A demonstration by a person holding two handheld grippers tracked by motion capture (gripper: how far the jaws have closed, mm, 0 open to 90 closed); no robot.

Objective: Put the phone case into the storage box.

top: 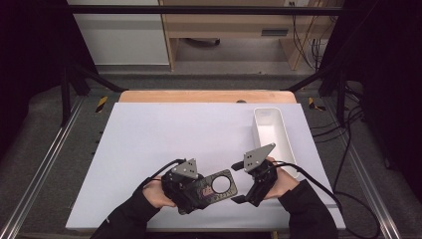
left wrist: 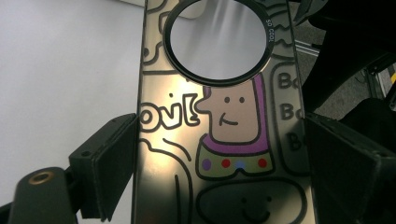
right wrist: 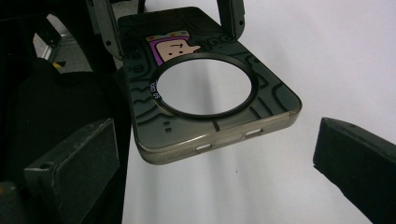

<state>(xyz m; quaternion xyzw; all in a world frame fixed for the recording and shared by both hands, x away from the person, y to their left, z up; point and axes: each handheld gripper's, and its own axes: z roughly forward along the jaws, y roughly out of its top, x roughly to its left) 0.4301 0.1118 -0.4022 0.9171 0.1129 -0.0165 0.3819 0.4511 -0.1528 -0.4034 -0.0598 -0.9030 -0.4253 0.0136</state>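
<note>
A dark translucent phone case [top: 217, 187] with a large round cut-out and a cartoon drawing hangs just above the white tabletop [top: 164, 134] near its front edge. My left gripper [top: 198, 192] is shut on its long sides, and in the left gripper view the case [left wrist: 224, 126] runs up between both pads [left wrist: 114, 161]. My right gripper [top: 238, 182] is open just to the right of the case's free end. In the right gripper view that end of the case [right wrist: 205, 84] lies ahead of the spread jaws and touches neither.
A long white tray [top: 271, 132] stands at the right of the table, close behind my right gripper. A wooden strip [top: 206, 96] edges the table's far side. Cables trail from both grippers towards the front edge.
</note>
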